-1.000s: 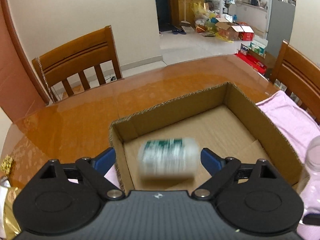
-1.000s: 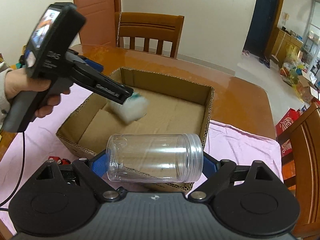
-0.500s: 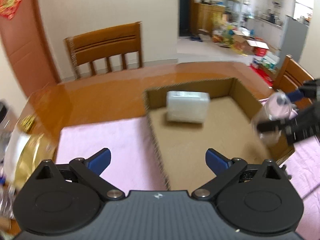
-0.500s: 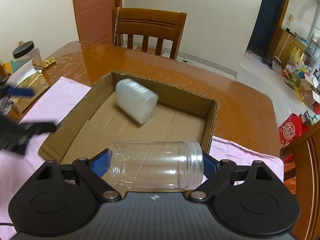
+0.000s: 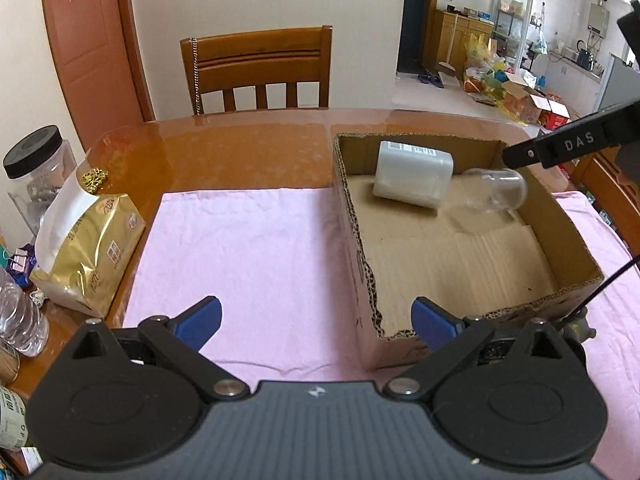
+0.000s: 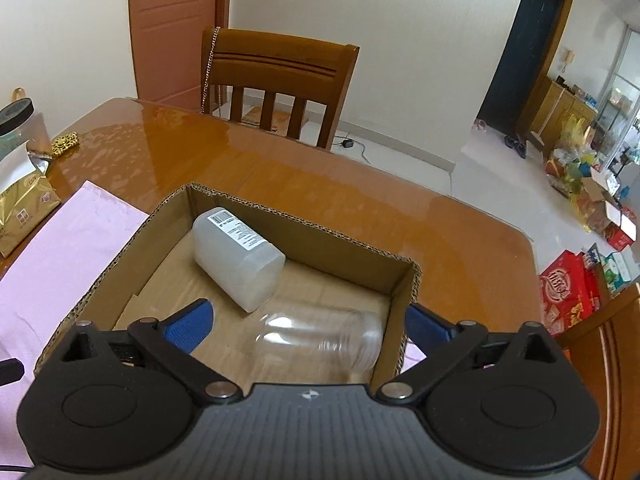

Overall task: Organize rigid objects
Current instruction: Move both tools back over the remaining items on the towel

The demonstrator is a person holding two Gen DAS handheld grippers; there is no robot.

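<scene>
On the counter [image 5: 248,148] my cardboard box [image 6: 340,248] held the white jar [image 6: 236,258] at its twelve o'clock wall, and the clear jar [image 6: 320,338] lay tipped toward three o'clock. My right gripper [image 6: 308,322] had just spread wide, pinching nothing. My left gripper [image 5: 316,320] hung spread and empty over the pink cloth [image 5: 248,248].

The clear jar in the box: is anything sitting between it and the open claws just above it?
Nothing visible does. The clear jar lies on its side on the floor of the cardboard box, just below the open right gripper, with no pad pressing on it. The white bottle lies farther back.
</scene>
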